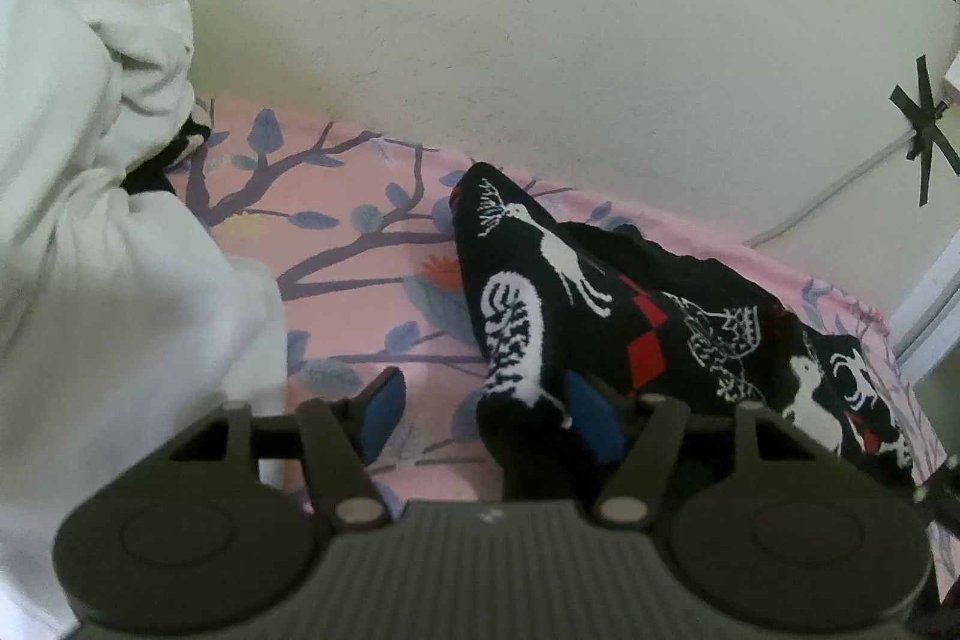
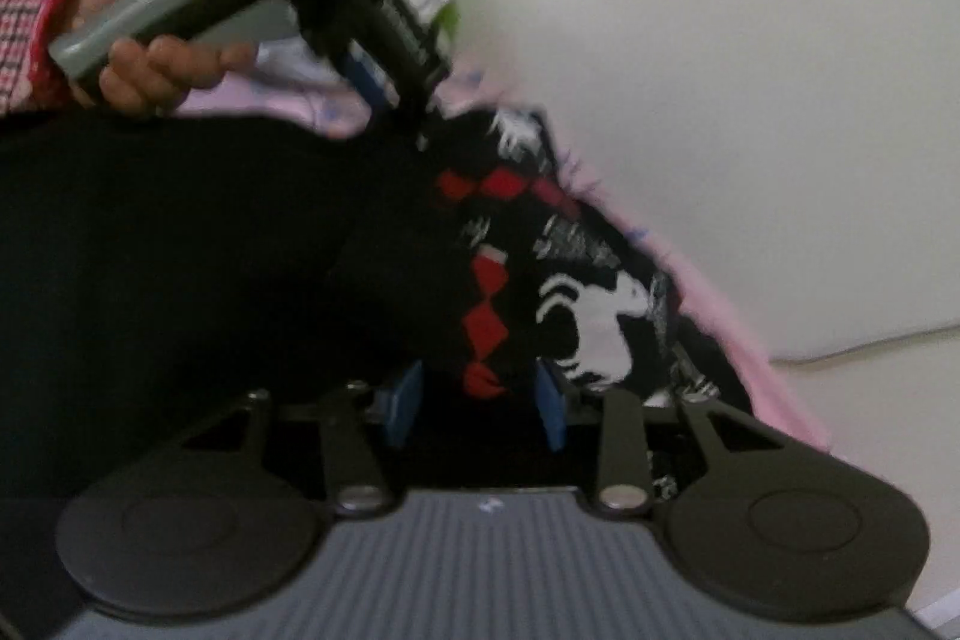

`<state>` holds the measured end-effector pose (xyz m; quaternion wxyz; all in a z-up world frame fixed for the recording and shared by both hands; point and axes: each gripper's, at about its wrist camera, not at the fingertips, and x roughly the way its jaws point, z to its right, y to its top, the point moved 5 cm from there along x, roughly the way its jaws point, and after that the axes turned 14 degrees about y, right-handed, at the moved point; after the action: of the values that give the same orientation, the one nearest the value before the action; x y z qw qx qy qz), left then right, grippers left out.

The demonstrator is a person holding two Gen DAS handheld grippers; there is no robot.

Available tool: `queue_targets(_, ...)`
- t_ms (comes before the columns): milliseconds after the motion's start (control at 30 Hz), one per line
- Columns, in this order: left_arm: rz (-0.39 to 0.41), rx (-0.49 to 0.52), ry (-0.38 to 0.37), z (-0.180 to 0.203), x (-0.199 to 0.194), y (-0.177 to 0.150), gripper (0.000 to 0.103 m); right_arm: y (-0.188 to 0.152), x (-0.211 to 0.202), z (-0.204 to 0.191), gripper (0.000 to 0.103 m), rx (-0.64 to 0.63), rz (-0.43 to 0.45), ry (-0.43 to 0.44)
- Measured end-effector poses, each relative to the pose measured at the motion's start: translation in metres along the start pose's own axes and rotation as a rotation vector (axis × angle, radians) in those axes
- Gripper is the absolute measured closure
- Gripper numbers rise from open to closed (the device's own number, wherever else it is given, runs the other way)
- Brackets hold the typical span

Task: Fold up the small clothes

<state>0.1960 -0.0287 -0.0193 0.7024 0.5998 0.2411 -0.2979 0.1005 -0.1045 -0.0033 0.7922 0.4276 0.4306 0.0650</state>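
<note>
The black patterned garment (image 1: 630,304) lay rumpled on the pink floral bed sheet (image 1: 360,244) near the wall, not yet folded flat; the folding looked barely begun. One such garment showed, plus one white cloth heap (image 1: 90,160) apart to its left. The left claw (image 1: 480,412) stood wide, fabric loose between. The right claw (image 2: 480,406) was partly open around cloth, grip uncertain.

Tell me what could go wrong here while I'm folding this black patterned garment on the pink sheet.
The black garment is bunched, not flat, so a fold may set crooked. The left tool is open with only one pad beside the cloth, so it may miss the edge. The white bedding lies close and could get caught.
</note>
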Motion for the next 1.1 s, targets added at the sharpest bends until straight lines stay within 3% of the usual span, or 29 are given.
queue_targets(100, 0.001, -0.028, -0.020, -0.005, -0.012, 0.005, 0.035, 0.005, -0.031, 0.030, 0.048, 0.256, 0.179, 0.082)
queue_targets(167, 0.001, -0.048, -0.026, -0.009, -0.020, 0.008, 0.032, 0.002, -0.051, 0.057, 0.047, 0.447, 0.324, 0.146)
queue_targets(200, 0.002, -0.053, -0.028, -0.010, -0.023, 0.009, 0.031, -0.003, -0.056, 0.072, 0.046, 0.536, 0.368, 0.134)
queue_targets(300, 0.008, -0.060, -0.022, -0.013, -0.029, 0.009, 0.030, -0.020, -0.036, 0.111, 0.046, 0.744, 0.368, 0.059)
queue_targets(367, 0.008, -0.055, -0.017, -0.015, -0.030, 0.007, 0.030, -0.034, -0.010, 0.125, 0.043, 0.862, 0.332, 0.080)
queue_targets(400, 0.004, -0.052, -0.011, -0.016, -0.029, 0.006, 0.030, -0.041, 0.003, 0.126, 0.059, 0.917, 0.306, 0.108)
queue_targets(433, -0.003, -0.051, -0.005, -0.017, -0.027, 0.004, 0.030, -0.048, 0.012, 0.125, 0.092, 0.957, 0.282, 0.131)
queue_targets(500, -0.019, -0.049, 0.001, -0.019, -0.023, 0.002, 0.030, -0.057, 0.009, 0.120, 0.095, 0.982, 0.307, 0.125)
queue_targets(600, -0.036, -0.050, 0.000, -0.021, -0.017, 0.001, 0.030, -0.069, -0.023, 0.108, 0.096, 0.984, 0.351, -0.009)
queue_targets(700, -0.055, -0.020, 0.002, -0.014, -0.009, -0.003, 0.030, -0.080, -0.024, 0.094, 0.094, 0.979, 0.283, -0.078)
queue_targets(767, -0.052, 0.012, 0.026, -0.009, -0.008, -0.004, 0.030, -0.071, -0.027, 0.089, 0.072, 0.955, 0.286, -0.081)
queue_targets(800, -0.050, 0.021, 0.036, -0.008, -0.011, -0.004, 0.030, -0.066, -0.031, 0.086, 0.053, 0.945, 0.298, -0.085)
queue_targets(933, -0.027, 0.039, 0.032, -0.013, -0.037, -0.004, 0.030, -0.057, -0.066, 0.062, 0.051, 0.931, 0.386, -0.065)
queue_targets(1100, -0.031, 0.180, 0.064, -0.031, -0.083, -0.044, 0.030, -0.090, -0.124, 0.015, 0.051, 0.953, 0.387, -0.047)
